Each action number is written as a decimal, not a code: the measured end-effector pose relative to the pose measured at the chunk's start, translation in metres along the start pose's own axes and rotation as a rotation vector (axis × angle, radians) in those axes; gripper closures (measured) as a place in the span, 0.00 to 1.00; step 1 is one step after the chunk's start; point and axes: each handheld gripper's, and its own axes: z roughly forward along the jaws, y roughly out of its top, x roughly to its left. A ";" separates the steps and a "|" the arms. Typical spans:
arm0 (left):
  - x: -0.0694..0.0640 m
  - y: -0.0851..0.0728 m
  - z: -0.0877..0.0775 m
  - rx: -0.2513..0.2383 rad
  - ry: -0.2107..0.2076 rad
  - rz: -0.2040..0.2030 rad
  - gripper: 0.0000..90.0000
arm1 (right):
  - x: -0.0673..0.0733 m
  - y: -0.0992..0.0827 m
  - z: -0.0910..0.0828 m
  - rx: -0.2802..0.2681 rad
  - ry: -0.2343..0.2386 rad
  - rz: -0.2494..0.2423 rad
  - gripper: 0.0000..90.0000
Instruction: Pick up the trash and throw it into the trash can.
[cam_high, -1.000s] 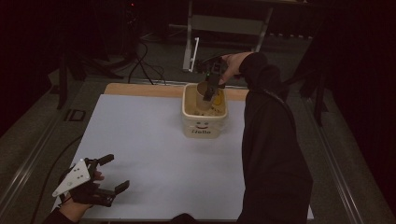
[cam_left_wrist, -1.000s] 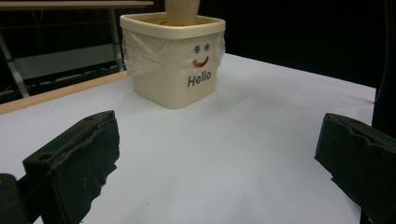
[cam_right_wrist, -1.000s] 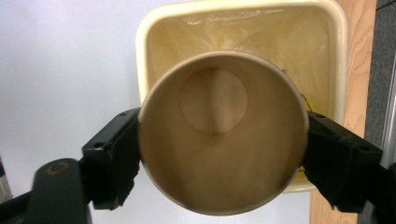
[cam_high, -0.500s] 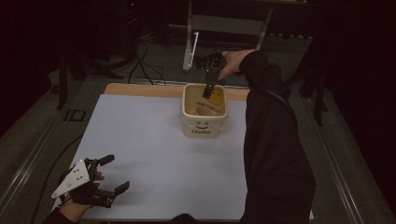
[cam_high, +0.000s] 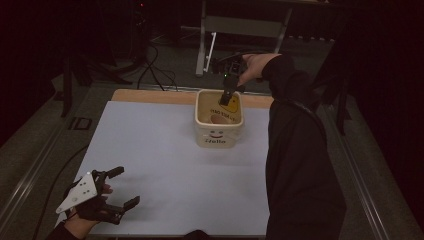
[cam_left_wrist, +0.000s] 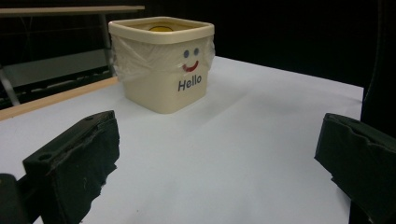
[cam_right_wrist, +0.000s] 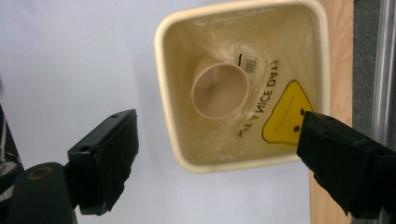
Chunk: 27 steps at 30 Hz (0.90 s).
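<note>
One cup (cam_right_wrist: 219, 91) lies inside the bin (cam_right_wrist: 169, 126); right gripper (cam_right_wrist: 212, 158) jaws, just opened and empty, should lift straight clear.

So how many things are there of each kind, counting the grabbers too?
Cream bins: 1, the "Hello" bin
Pinkish cups inside the bin: 1, the cup
Grippers: 2, the left gripper and the right gripper
Total: 4
</note>
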 end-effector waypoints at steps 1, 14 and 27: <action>0.000 0.000 0.000 0.001 -0.002 0.002 0.01 | 0.001 -0.002 -0.001 0.000 -0.005 0.002 0.14; -0.005 0.002 0.003 0.004 -0.021 0.020 0.01 | 0.026 -0.026 -0.020 -0.027 -0.045 0.057 0.13; -0.007 0.002 0.007 0.009 -0.028 0.025 0.01 | 0.047 -0.052 -0.030 -0.070 -0.068 0.117 0.13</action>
